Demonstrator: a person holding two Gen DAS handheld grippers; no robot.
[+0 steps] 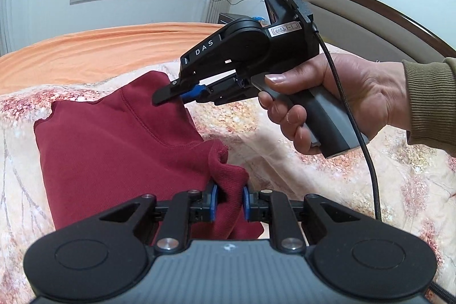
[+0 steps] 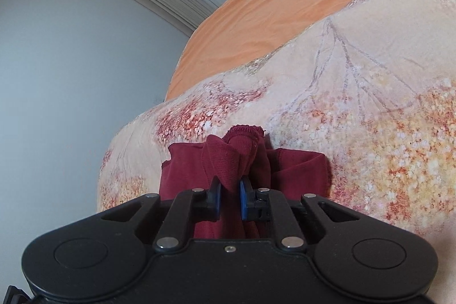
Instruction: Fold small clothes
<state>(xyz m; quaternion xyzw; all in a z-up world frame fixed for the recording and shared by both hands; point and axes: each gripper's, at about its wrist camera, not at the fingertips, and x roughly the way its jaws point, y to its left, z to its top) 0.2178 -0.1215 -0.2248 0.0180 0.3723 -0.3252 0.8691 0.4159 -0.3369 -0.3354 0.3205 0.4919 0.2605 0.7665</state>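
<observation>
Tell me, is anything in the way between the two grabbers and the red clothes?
No, nothing visible is in the way. The left gripper is pinching a bunched ribbed edge of the red garment, and the right gripper is pinching another part of it. Underneath there is only the flowery blanket.

Both tools clamped on red garment
</observation>
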